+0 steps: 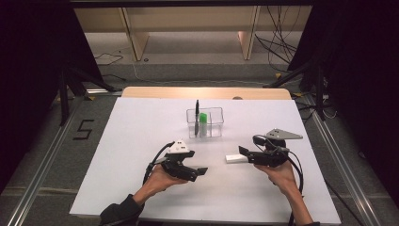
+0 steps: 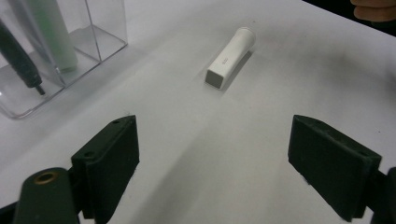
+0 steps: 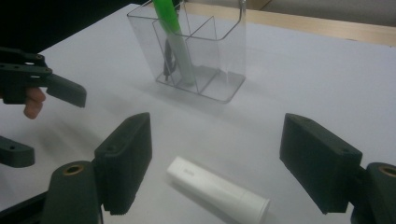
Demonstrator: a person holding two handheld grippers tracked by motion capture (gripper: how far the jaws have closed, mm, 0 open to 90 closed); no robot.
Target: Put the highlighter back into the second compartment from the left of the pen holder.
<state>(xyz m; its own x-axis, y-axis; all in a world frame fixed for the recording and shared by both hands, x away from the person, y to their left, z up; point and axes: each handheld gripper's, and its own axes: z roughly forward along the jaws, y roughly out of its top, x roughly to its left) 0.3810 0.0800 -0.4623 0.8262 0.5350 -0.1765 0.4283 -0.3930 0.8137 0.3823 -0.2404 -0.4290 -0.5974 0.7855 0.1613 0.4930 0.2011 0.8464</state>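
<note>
A person seated at a white table (image 1: 141, 141) is holding a two-jaw gripper in each hand, both with jaws spread wide and gripping nothing. The right gripper (image 3: 215, 163) is hovering low over a white rectangular tube (image 3: 218, 190), which is lying flat on the table between and just ahead of its jaws, apart from both; in the high view the same tube (image 1: 234, 158) is lying just left of that gripper's (image 1: 244, 154) jaw tips, nearest the near right part of the table. The left gripper (image 1: 201, 172) is hanging over bare table to the left, pointing toward the tube (image 2: 230, 58), which lies well ahead of its open jaws in the left gripper view. Farther back, near the table's middle, a clear plastic organiser (image 1: 216, 123) with several compartments is standing upright, holding a green-capped marker (image 1: 203, 123) and a dark pen (image 1: 196, 117), both leaning nearly upright in its left-hand compartments. In the right gripper view the organiser (image 3: 219, 56) is standing well beyond the tube.
</note>
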